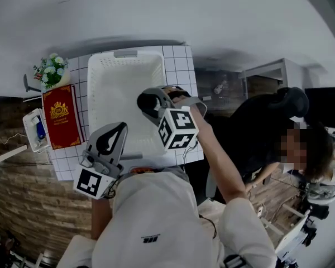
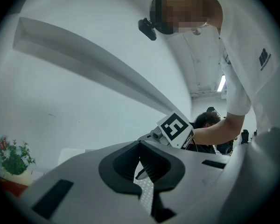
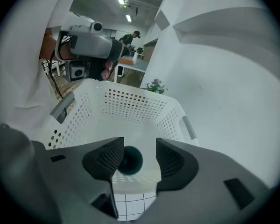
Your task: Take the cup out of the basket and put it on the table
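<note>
A white perforated basket stands on the white tiled table. In the right gripper view a dark green cup lies on the floor of the basket, seen through the gap between the jaws. My right gripper hangs over the basket's near right part, open, its pads not pressing the cup. The cup is hidden in the head view. My left gripper sits at the basket's near left edge, jaws together with nothing held.
A red book, a small pot of flowers and a white device lie at the table's left. A person in dark clothes is off the table's right side. A white wall rises behind the basket.
</note>
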Tool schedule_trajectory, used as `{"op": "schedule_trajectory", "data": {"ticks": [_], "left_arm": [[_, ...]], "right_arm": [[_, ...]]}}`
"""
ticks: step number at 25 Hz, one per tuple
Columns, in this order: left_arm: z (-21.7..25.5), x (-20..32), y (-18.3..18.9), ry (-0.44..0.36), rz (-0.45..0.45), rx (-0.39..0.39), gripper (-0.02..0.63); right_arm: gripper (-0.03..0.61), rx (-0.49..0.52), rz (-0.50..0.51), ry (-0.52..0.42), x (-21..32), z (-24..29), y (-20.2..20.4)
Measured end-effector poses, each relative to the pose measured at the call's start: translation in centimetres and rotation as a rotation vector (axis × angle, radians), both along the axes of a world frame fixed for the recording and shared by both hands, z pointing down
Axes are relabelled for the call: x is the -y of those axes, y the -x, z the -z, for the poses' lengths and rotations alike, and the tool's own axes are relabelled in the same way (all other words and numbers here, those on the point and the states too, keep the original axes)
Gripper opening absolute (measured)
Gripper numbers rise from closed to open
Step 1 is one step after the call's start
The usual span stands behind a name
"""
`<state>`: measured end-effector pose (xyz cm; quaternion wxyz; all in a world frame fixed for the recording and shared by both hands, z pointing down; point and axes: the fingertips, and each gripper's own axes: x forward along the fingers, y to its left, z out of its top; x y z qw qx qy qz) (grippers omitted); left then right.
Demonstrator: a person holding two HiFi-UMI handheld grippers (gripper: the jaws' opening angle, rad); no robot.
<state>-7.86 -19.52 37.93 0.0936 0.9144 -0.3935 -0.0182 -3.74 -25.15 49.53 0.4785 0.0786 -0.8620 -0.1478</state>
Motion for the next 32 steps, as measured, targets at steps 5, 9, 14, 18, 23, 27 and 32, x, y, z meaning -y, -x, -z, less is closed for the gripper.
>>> {"op": "schedule_trajectory", "data": {"ticks": [5, 9, 14, 18, 23, 27, 32], "left_arm": [[-0.4, 0.2, 0.4, 0.008, 0.004, -0.011, 0.011], [-0.6, 0.4, 0.6, 0.013, 0.004, -0.021, 0.011], [-0.9, 0.5, 0.8, 0.017, 0.007, -0.03, 0.011], [-1.1, 0.7, 1.3, 0.018, 0.013, -0.036, 0.011], [-1.2, 0.9, 1.8, 0.019, 0.024, -0.042, 0.011], [-1.4, 1.0, 2.4, 0.021, 0.036, -0.042, 0.011], [-1.3, 1.2, 2.7, 0.016, 0.046, -0.045, 0.011]], "right_arm": [[0.253, -0.146, 0.091, 0.044, 0.3, -2.1, 0.5], [0.29, -0.25, 0.141, 0.095, 0.1, -3.6, 0.8], [0.381, -0.402, 0.172, 0.181, -0.5, -6.3, 0.6], [0.396, -0.517, 0.196, 0.202, -0.6, -8.3, 0.6], [0.397, -0.609, 0.212, 0.232, -0.7, -10.3, 0.2], [0.397, -0.706, 0.213, 0.244, -0.6, -11.5, -0.8], [0.396, -0.817, 0.233, 0.244, -0.1, -12.3, -1.7]]}}
